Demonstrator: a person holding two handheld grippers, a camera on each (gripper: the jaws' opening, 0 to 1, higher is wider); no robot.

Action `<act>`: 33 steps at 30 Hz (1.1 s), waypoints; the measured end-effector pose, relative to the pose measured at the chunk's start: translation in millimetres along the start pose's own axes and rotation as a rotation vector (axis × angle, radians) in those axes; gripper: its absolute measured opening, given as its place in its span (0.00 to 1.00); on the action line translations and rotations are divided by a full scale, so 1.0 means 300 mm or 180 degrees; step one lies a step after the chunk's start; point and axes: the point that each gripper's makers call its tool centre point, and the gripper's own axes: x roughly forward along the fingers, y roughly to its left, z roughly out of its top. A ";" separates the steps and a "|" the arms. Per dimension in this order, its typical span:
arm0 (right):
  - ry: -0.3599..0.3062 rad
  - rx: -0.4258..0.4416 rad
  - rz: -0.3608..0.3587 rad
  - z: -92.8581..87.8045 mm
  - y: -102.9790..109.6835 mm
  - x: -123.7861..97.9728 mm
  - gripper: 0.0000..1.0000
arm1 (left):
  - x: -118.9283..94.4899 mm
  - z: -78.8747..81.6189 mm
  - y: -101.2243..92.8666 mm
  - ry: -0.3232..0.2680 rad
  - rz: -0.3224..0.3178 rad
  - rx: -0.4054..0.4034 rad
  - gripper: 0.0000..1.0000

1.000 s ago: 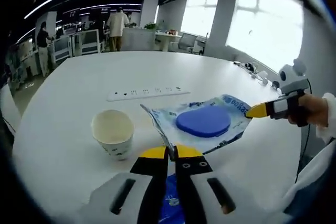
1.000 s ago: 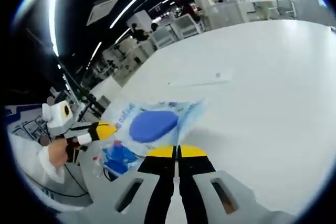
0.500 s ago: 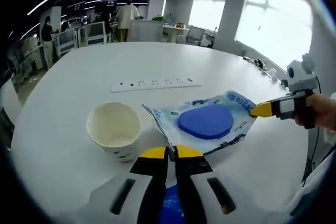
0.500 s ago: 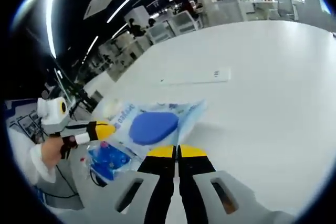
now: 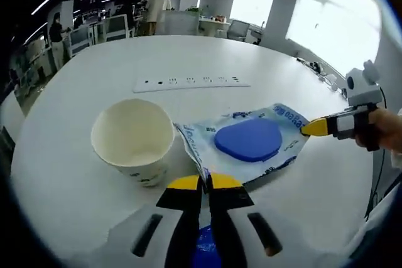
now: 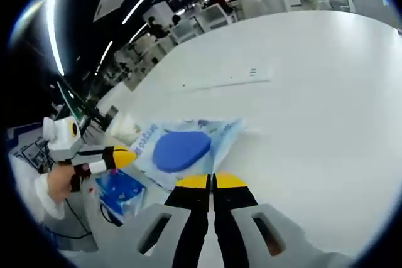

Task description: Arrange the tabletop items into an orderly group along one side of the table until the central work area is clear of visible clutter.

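Plastic wipes pack (image 5: 248, 145) pinched by both grippers' jaws.

Blue-lidded wipes pack (image 5: 248, 145) beside upright paper cup (image 5: 134, 149)

Left gripper view: table (image 5: 81, 174) carries the paper cup (image 5: 134, 146) at 9–10 o'clock of centre, upright. Packet (image 5: 248, 144) lies just beside it at its 3 o'clock, flat. Power strip (image 5: 190, 82) lies behind both, toward 12 o'clock, well apart.

Right gripper view: packet (image 6: 182, 149) sits at 9 o'clock of centre; power strip (image 6: 227, 80) beyond it at 12–1 o'clock.
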 end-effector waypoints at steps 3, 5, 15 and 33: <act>0.0067 0.0050 0.0011 -0.029 -0.005 0.007 0.00 | 0.010 -0.016 0.000 0.0062 0.0013 0.0054 0.00; 0.0102 0.0092 0.0015 -0.052 -0.011 0.011 0.00 | 0.022 -0.030 0.006 0.0098 0.0032 0.0061 0.00; 0.0053 0.0437 0.0099 -0.072 -0.019 0.015 0.00 | 0.041 -0.060 0.014 0.0198 0.0093 0.0117 0.00; 0.0035 0.0727 0.0085 -0.121 -0.039 0.029 0.00 | 0.045 -0.072 0.024 0.0145 0.0113 -0.0077 0.01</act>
